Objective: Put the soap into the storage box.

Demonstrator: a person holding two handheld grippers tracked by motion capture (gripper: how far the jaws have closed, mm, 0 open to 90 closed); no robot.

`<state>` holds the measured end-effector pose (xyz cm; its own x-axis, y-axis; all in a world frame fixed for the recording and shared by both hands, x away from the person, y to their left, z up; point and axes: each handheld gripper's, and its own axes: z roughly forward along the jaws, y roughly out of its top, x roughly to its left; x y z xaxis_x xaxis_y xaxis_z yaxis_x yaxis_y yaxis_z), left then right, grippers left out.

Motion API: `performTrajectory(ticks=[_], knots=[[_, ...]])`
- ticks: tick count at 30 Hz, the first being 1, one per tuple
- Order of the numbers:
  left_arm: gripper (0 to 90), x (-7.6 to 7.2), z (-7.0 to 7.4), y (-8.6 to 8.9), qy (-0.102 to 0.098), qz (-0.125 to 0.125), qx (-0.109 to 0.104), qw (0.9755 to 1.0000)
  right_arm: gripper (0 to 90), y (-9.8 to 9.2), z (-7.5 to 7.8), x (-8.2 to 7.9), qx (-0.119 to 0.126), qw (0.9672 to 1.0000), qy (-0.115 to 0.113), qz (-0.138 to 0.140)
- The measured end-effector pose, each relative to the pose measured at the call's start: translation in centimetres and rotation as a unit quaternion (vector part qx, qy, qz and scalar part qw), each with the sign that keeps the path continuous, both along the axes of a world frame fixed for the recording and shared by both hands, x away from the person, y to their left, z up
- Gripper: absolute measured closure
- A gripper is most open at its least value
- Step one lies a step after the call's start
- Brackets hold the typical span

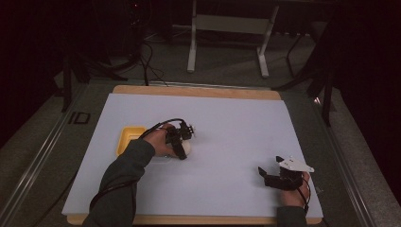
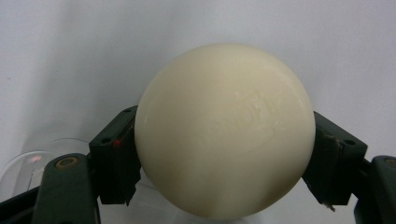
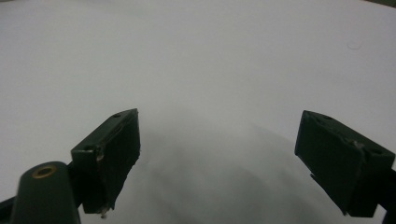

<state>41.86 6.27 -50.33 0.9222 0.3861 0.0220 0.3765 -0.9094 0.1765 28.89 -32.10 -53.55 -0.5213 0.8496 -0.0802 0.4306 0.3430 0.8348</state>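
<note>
Two black pads clamp one cream-coloured round soap in the left gripper — contact falls on the widest part of the soap, one pad on each side, with embossed lettering facing the camera between them. In the high view the left gripper holds the soap low over the white sheet, just beside a yellow dish that sits behind the hand.

Risk 1 — slip. The soap is smooth and curved, and each pad appears to touch it over a small patch only. Any squeeze off the widest line is likely to push the soap forward or back out of the jaws. Keep the pads on that line and avoid a sudden tilt of the wrist.

Risk 2 — roll. If released on the bare sheet, a rounded body may roll away from the fingers. Release only over the dish, low.

Risk 3 — clear object. Below and behind the left pad lies a transparent rounded item, hard to identify. A low sweep could knock it.

The right gripper stands wide with nothing between its pads, over bare sheet, and in the high view the right gripper is well apart from the soap; it offers no support if the soap drops.
</note>
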Motion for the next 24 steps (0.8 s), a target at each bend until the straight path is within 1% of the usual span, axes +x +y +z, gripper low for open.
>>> performTrajectory(ticks=[3,4,5,6,9,12,14,15,18,19,24], knots=[[24.3,0.0,0.1,-0.1,0.001,-0.003,0.0,1.0,14.2,0.0,0.0,0.0,0.0,1.0,0.0,0.0],[24.3,-0.1,0.2,-0.3,-0.005,-0.005,-0.001,1.0,14.1,0.0,0.0,0.0,0.0,1.0,0.0,0.0],[24.3,-0.1,0.2,-0.3,-0.005,-0.005,-0.001,1.0,14.2,0.0,0.0,0.0,0.0,1.0,0.0,0.0],[24.3,0.0,0.3,-0.3,-0.002,-0.002,-0.004,1.0,14.1,0.0,0.0,0.0,0.0,1.0,-0.001,0.0],[24.3,0.0,0.6,-0.4,-0.003,-0.002,-0.013,0.9999,14.1,0.0,0.0,0.0,0.0,1.0,0.0,0.0],[24.3,-0.1,0.9,-0.4,-0.005,-0.002,-0.014,0.9999,14.1,0.0,0.0,0.0,0.0,1.0,0.0,0.0],[24.3,-0.1,1.2,-0.3,-0.009,0.003,-0.021,0.9997,14.1,0.0,0.0,0.0,0.001,1.0,-0.001,0.0],[24.3,0.0,1.6,-0.1,-0.007,0.008,-0.031,0.9995,14.2,0.0,0.0,0.0,0.001,1.0,0.0,0.0],[24.3,-0.1,1.9,0.1,-0.008,0.009,-0.031,0.9995,14.2,0.0,0.0,0.0,0.0,1.0,0.0,0.0],[24.3,-0.1,2.2,0.3,-0.008,0.008,-0.028,0.9995,14.1,0.0,0.0,0.0,0.0,1.0,0.0,0.0],[24.3,-0.1,2.7,0.8,-0.01,0.01,-0.032,0.9994,14.2,0.0,0.0,0.0,0.001,1.0,-0.001,0.0]])
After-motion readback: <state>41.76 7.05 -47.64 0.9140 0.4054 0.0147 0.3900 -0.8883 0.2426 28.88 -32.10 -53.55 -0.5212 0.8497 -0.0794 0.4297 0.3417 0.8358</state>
